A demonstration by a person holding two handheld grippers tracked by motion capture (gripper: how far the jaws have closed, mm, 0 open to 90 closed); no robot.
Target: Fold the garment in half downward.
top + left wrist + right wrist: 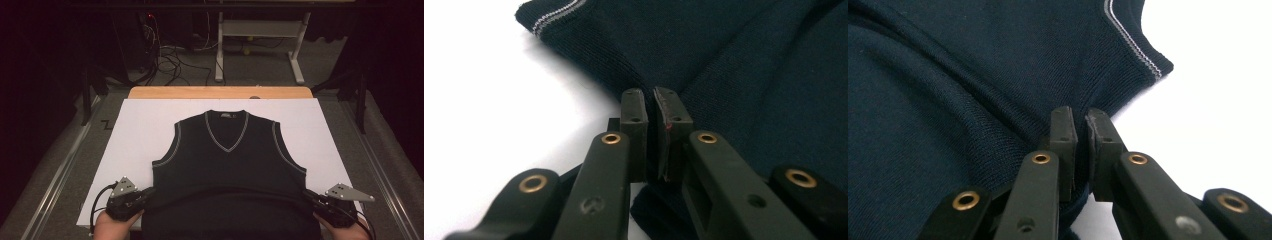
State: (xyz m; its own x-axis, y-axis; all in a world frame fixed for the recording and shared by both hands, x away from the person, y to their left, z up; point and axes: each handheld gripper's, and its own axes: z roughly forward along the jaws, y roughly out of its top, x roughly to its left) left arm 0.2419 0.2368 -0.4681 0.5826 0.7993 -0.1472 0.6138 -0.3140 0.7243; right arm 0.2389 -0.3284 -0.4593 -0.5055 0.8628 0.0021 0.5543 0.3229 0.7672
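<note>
High view: one dark vest [227, 160] lies centre frame on one white board [140, 135]. Left gripper [146, 194] and right gripper [309, 195] each pinch its hem, lower corners.

Left gripper view: jaws clenched on fabric.

Right gripper view: jaws clenched on fabric.

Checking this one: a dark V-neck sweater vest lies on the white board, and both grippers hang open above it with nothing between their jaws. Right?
Not quite. Both grippers are shut on the sweater vest: the left gripper and right gripper each pinch its fabric at a side edge, as both gripper views show. The rest holds: it lies on the white board.
</note>
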